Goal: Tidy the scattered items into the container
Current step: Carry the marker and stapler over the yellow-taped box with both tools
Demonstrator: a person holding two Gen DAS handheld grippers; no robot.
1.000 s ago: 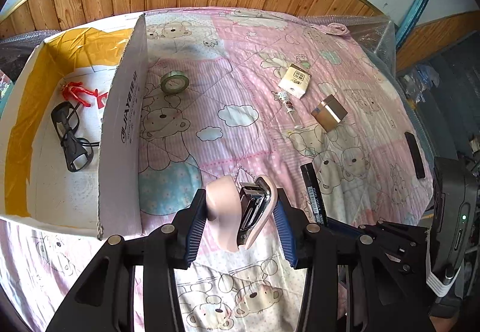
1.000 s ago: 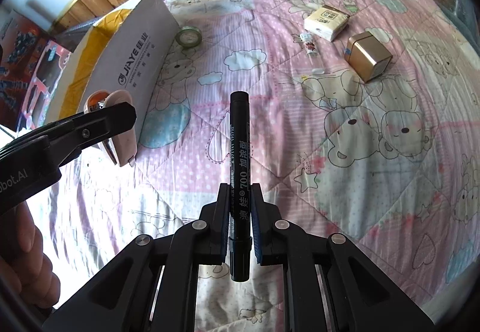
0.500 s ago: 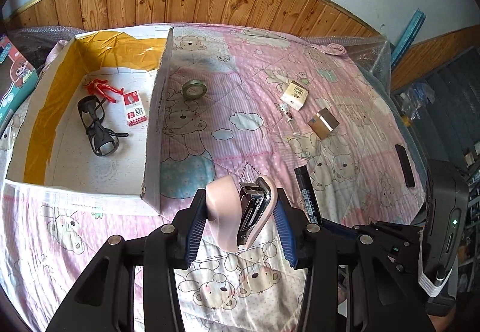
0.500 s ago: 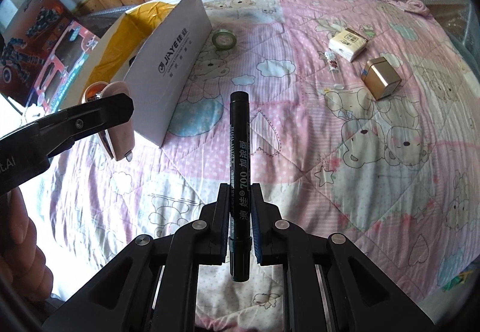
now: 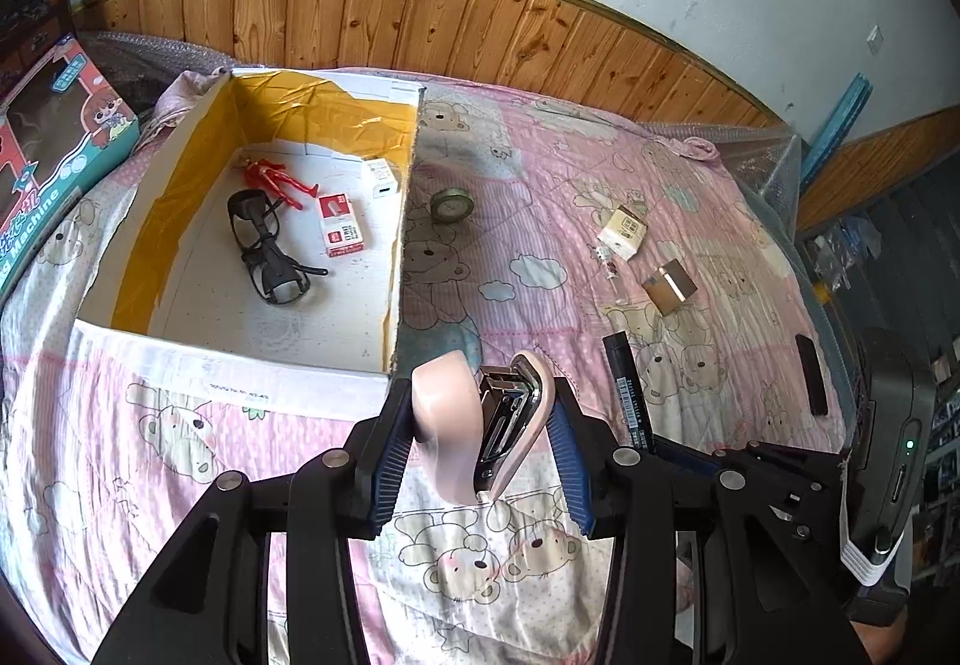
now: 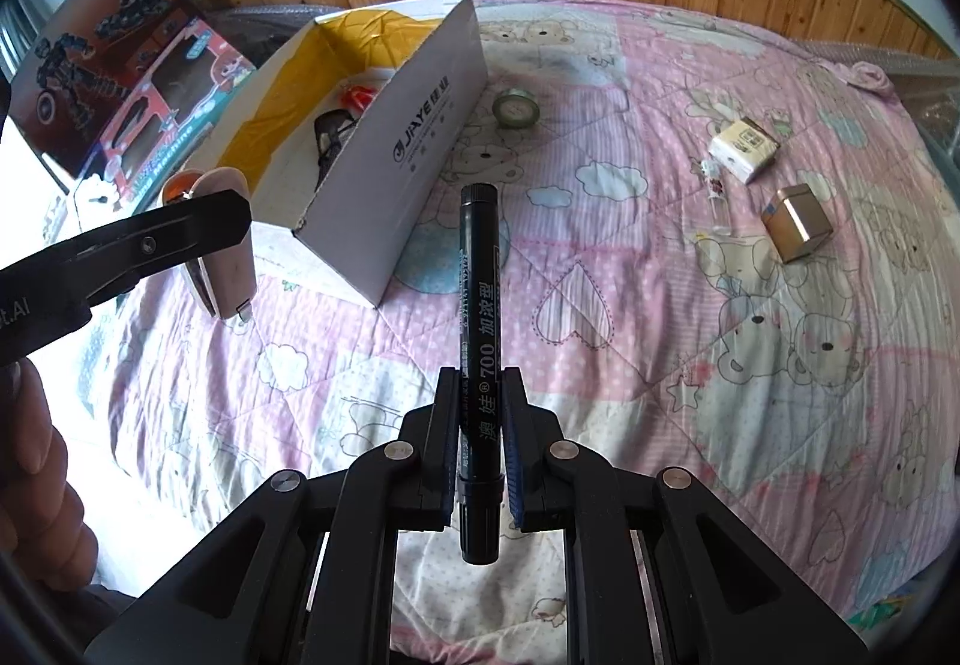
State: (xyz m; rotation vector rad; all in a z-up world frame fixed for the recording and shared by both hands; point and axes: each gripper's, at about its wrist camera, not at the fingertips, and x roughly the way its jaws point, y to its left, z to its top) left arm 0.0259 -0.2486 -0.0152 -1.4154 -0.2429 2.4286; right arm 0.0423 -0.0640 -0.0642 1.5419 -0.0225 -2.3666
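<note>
Carrying loads toward the cardboard box (image 5: pixel 399 221): left gripper (image 5: pixel 477 437) clamps a pink stapler (image 5: pixel 480 425), right gripper (image 6: pixel 480 449) pinches a black marker (image 6: pixel 478 305), both clear of the bed (image 6: pixel 660 365).

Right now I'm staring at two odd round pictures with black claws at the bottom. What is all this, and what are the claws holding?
There is no robot here: a person holds a two-finger gripper in each hand, and each gripper carries a wide-angle camera looking forward along its fingers, hence the round, bent pictures.

One picture comes from the left gripper, which is shut on a pink stapler. The other comes from the right gripper, shut on a black marker.

Below is a bed with a pink bear quilt. On it stands an open cardboard box, already holding black glasses, a red figure and two small packets. A tape roll, a white carton, a gold box and a small vial lie loose on the quilt.
</note>
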